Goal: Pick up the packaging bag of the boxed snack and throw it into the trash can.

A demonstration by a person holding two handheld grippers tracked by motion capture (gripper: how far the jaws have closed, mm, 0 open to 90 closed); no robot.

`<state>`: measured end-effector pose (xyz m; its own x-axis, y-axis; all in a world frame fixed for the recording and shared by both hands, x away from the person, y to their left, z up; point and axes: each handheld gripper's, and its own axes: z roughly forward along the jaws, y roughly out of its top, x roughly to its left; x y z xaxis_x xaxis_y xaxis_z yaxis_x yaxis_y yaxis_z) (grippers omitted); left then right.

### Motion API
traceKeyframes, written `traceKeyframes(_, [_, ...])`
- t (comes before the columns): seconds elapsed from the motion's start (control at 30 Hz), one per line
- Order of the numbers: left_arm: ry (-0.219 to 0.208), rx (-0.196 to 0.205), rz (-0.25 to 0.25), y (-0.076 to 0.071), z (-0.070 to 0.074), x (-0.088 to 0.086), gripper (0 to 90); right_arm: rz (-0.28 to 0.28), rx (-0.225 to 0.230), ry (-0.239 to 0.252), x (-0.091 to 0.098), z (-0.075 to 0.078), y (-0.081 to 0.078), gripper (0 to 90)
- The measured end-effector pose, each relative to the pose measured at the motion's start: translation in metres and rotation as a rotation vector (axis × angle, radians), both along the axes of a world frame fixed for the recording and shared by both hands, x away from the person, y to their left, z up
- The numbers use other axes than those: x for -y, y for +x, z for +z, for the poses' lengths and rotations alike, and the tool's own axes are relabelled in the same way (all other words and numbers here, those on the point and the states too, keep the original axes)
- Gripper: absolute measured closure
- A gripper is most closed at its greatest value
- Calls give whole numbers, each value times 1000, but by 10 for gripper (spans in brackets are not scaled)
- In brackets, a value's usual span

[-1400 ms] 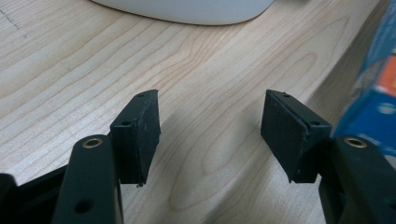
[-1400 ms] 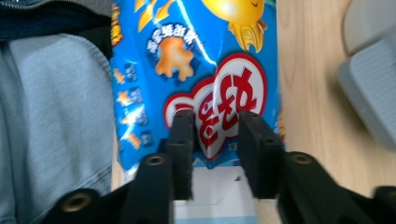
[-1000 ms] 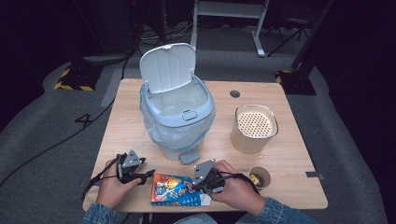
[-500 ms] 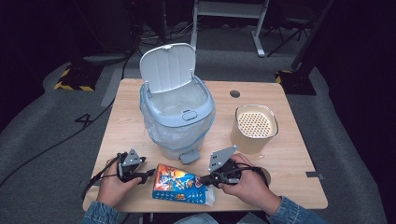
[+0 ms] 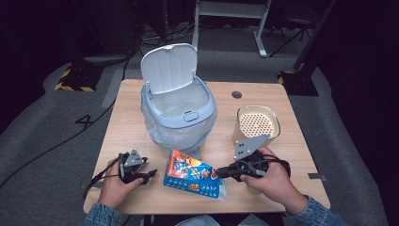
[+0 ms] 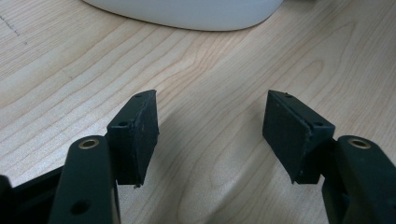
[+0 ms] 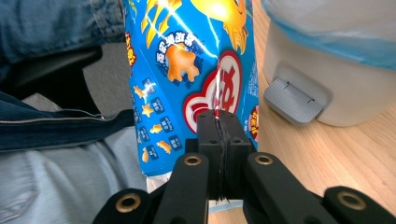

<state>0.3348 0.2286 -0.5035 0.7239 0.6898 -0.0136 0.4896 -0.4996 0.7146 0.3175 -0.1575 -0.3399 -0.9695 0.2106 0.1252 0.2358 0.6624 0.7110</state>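
A blue snack bag (image 5: 192,173) with orange pictures hangs just above the front of the wooden table (image 5: 301,141). My right gripper (image 5: 219,173) is shut on the bag's right edge; in the right gripper view the jaws pinch the blue snack bag (image 7: 187,70) at its seam, right gripper (image 7: 218,140). My left gripper (image 5: 149,174) rests at the front left of the table, open with nothing between its pads (image 6: 135,135), left gripper (image 6: 210,135). A white pedal bin (image 5: 179,110) with a clear liner and raised lid stands behind the bag.
A tan cylinder with a perforated top (image 5: 256,125) stands right of the bin, just behind my right hand. The bin's grey foot pedal (image 7: 293,99) faces the table front, close to the bag. A small round hole (image 5: 236,94) marks the table's far side.
My right gripper has risen and moved right, lifting the snack bag's right edge off the table. The left gripper has stayed in place.
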Motion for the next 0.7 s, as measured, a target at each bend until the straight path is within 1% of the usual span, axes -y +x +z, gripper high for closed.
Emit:
traceKeyframes(0.03, [0, 0, 0, 0, 0, 0, 363, -3, -2, 5, 3, 4, 0, 892])
traceKeyframes(0.17, [0, 0, 1, 0, 0, 0, 363, -31, 22, 18, 14, 21, 0, 892])
traceKeyframes(0.23, [-1, -1, -1, 0, 0, 0, 363, -44, 21, 24, 19, 28, 0, 892])
traceKeyframes(0.47, [-1, -4, -2, 3, 0, 2, 360, -85, 41, 40, 34, 53, -4, 892])
traceKeyframes(0.5, [-1, -4, -2, 3, 0, 2, 360, -85, 41, 40, 34, 53, -4, 892])
traceKeyframes(0.53, [3, -2, -4, 4, 0, 2, 360, -90, 45, 41, 36, 57, -4, 892])
traceKeyframes(0.57, [-3, -6, 0, 4, 0, 2, 360, -97, 47, 44, 38, 61, -4, 892])
traceKeyframes(0.6, [-4, -6, 1, 4, 0, 2, 360, -108, 48, 52, 41, 69, -4, 893])
traceKeyframes(0.7, [-4, -6, 2, 4, 0, 2, 360, -120, 59, 58, 44, 82, -2, 892])
